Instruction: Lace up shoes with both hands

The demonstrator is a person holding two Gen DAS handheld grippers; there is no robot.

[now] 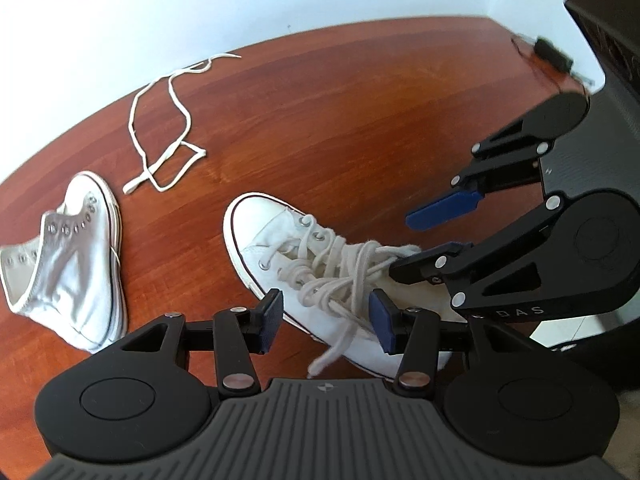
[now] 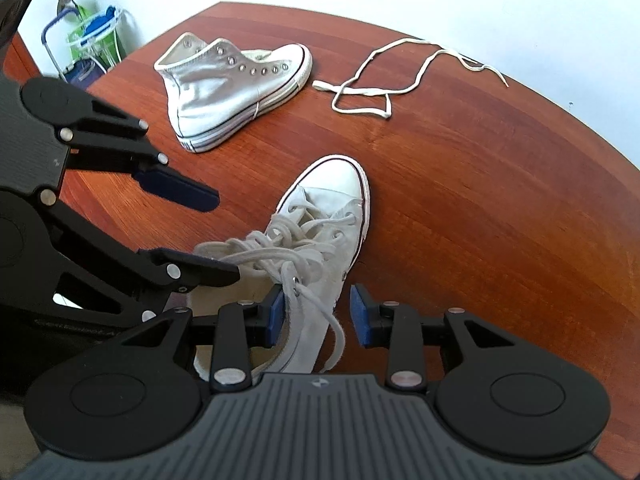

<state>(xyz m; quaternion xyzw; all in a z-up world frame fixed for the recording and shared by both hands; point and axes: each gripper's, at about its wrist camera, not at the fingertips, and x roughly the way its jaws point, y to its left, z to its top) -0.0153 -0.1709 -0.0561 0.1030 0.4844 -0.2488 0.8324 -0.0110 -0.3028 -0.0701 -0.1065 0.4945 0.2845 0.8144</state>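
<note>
Both your grippers, left [image 1: 326, 322] and right [image 2: 318, 316], hang spread over the laced shoe [image 1: 320, 264], gripping nothing (loose lace ends trail between the pads). Unlaced shoe [image 2: 232, 92] and spare lace [image 2: 400, 76] lie apart on the table [image 2: 500, 220].
</note>
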